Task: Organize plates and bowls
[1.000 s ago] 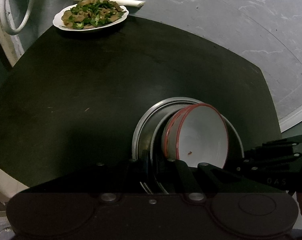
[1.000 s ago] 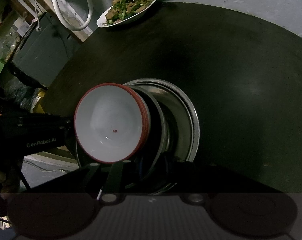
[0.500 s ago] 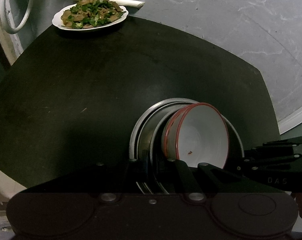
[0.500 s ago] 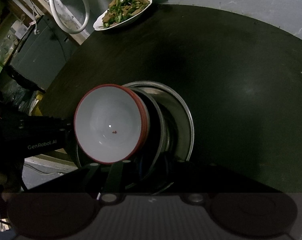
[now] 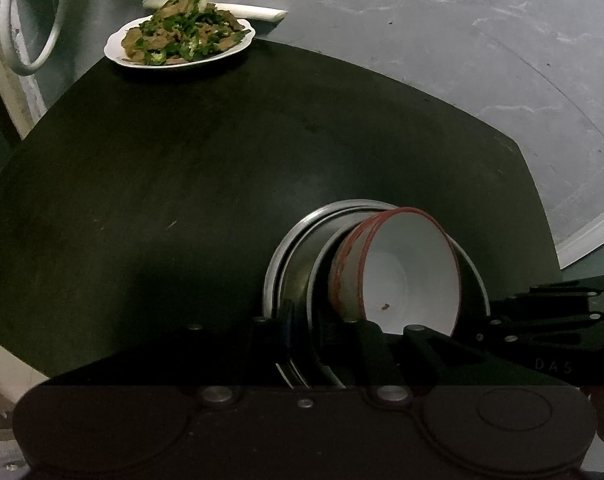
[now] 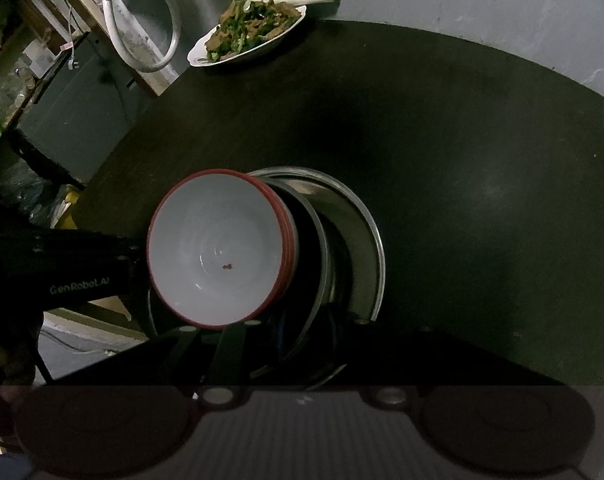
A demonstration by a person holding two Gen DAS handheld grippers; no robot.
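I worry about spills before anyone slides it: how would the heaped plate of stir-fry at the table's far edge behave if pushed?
The plate of stir-fry looks shallow with food piled above its rim, so a quick shove could shed pieces. It sits right at the edge of the dark table, so a push outward risks sending it off. It appears to be glazed ceramic, so probably fragile and apt to slide easily.

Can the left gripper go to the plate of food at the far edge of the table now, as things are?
Probably not yet. The left gripper seems shut on the rim of the metal basins that hold the red-rimmed bowls. The dark table toward the plate of food is bare, so only its load blocks it.
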